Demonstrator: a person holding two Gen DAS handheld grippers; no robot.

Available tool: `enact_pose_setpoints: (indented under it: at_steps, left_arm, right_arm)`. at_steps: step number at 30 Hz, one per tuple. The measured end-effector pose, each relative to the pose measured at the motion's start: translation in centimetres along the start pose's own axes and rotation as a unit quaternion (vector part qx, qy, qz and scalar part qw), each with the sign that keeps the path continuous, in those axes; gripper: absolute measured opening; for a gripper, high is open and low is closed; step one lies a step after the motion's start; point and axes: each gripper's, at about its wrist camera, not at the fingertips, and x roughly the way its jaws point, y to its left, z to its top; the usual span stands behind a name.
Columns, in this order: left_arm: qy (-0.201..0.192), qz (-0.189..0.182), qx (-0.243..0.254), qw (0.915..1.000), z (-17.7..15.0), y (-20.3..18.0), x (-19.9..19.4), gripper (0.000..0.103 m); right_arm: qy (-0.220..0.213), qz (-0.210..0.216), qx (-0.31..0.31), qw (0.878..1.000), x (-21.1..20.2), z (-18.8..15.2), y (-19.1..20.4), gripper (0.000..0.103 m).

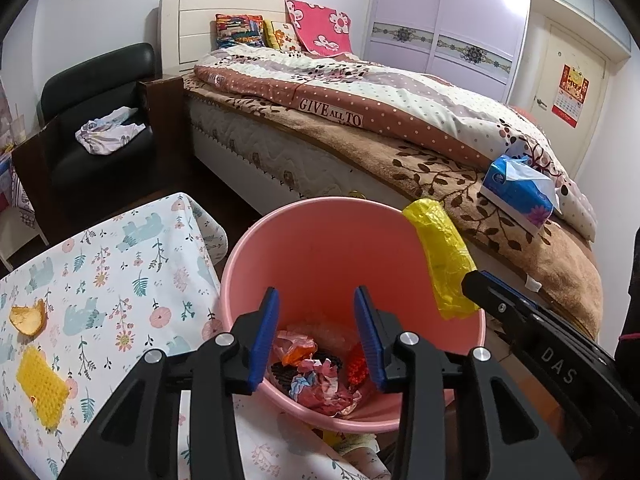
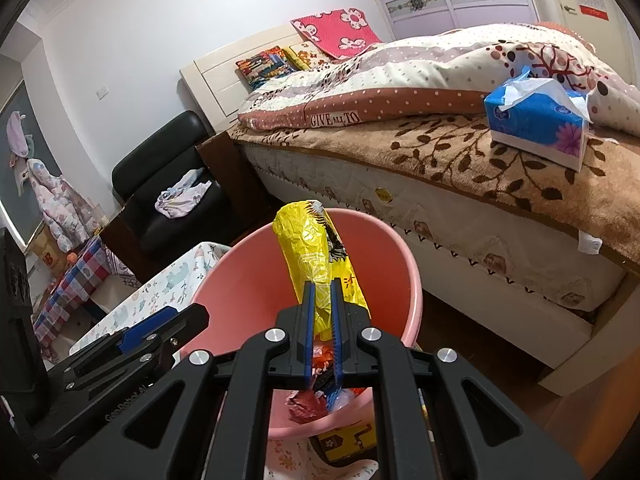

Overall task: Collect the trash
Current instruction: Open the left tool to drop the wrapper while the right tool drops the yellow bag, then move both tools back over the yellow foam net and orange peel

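Over the pink bin (image 1: 320, 240), your left hand-held gripper (image 1: 316, 336) is spread and empty. Your right hand-held gripper (image 2: 322, 320) pinches the yellow wrapper (image 2: 316, 248) above the rim. Drop step: open right, then fetch the peel (image 1: 30, 316) and yellow foam net (image 1: 42, 388) off the desk (image 1: 120, 264).

The quilt (image 1: 360, 92) on the bed carries a strip printed "GIVE ALL TO", readable in both wrist views. In the left wrist view, the black body of the right gripper (image 1: 464, 284) bears the white letters "DAS". In the right wrist view, the left gripper (image 2: 188, 316) shows faint raised lettering that begins "GenRobot". The yellow plastic bag (image 2: 320, 256) has red printed characters, too creased to read. The red wall calendar (image 1: 570, 94) has small print that cannot be made out.
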Motion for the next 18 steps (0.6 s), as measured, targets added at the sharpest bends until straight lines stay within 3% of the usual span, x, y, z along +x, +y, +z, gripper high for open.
enact_pose_setpoints:
  at_steps: [6, 18]
  left_arm:
    - [-0.002, -0.002, -0.003, 1.0000, 0.0, 0.3, -0.6, 0.038]
    - [-0.017, 0.006, -0.015, 0.9997, -0.3, 1.6, -3.1, 0.038]
  right_arm:
    - [0.006, 0.002, -0.001, 1.000, 0.0, -0.2, 0.3, 0.025]
    - [0.001, 0.024, -0.025, 0.999, -1.5, -0.5, 2.2, 0.026]
